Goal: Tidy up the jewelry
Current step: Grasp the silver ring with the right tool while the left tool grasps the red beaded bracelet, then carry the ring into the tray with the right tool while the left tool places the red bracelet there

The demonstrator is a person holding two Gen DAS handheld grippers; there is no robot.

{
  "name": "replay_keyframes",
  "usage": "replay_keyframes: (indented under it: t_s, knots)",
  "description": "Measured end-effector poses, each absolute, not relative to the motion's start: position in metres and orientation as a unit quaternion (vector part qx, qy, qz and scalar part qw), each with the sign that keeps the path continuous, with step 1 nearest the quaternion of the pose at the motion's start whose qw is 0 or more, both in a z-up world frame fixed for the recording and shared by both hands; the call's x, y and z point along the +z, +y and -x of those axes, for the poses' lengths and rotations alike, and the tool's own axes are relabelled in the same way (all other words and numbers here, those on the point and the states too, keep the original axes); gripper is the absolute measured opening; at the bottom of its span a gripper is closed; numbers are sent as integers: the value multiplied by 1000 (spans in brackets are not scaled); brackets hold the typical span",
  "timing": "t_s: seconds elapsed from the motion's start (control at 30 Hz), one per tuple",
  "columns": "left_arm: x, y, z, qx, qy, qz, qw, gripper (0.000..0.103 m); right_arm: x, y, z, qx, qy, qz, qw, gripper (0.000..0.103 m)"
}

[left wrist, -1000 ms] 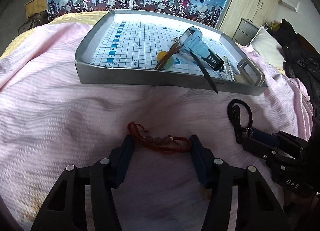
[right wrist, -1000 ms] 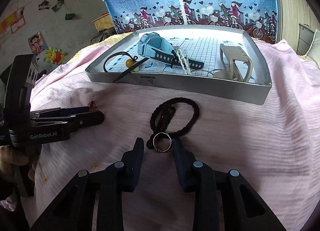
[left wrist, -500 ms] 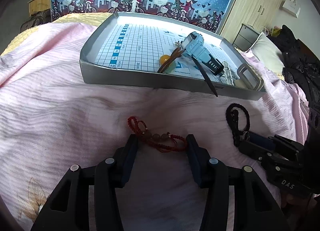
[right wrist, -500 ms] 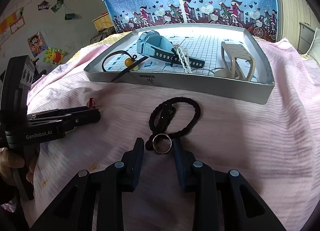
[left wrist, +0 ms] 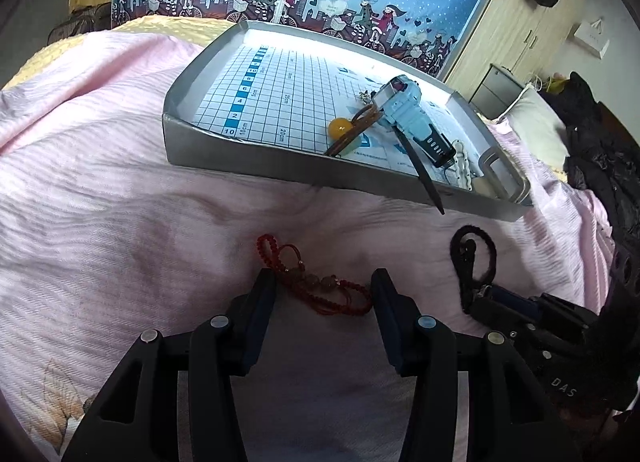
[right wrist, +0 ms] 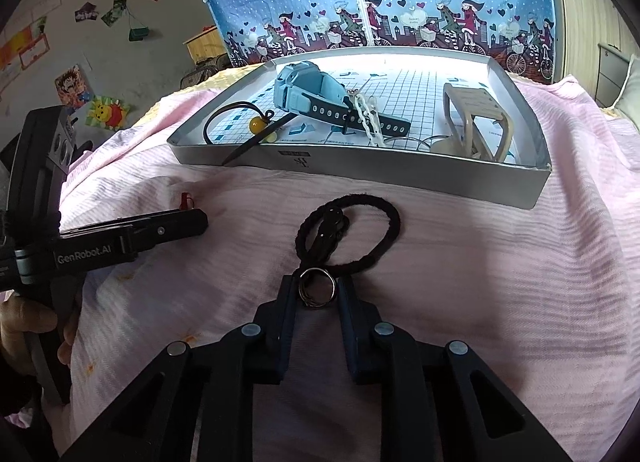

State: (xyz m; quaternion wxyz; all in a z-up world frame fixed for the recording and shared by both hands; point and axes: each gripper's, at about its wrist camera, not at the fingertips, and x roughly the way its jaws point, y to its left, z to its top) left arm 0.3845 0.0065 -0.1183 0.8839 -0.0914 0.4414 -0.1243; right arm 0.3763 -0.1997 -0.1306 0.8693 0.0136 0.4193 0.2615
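Soft daylight, sharp centre; glare whitens the far end of the grey gridded tray (left wrist: 256, 37) (heavy fisheye bending, dark corners).

Ribbed pink cloth bedspread (left wrist: 120, 189), matt. Tray (right wrist: 400, 173) of dull grey metal, lined with printed grid paper. Red bracelet (left wrist: 316, 286) of knotted cord; glossy metal ring (right wrist: 316, 288) at 6 o'clock of braided black cord (right wrist: 384, 246).
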Motion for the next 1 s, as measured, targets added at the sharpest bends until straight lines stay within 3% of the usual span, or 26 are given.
replay_keyframes:
  t_s: [0.17, 0.23, 0.37, 1.0]
  knots:
    - [-120, 8, -383, -123, 436, 94, 886, 26, -129, -200, -374, 264, 417, -18, 870, 20]
    - [-120, 8, -382, -127, 433, 97, 887, 11, -129, -199, -374, 264, 417, -19, 870, 20]
    - [-118, 4, -378, -145, 422, 91, 890, 7, -129, -200, -373, 264, 414, -19, 871, 20]
    - [-98, -32, -333, -187, 358, 88, 911, 4, -97, -243, -365, 231, 372, -100, 893, 20]
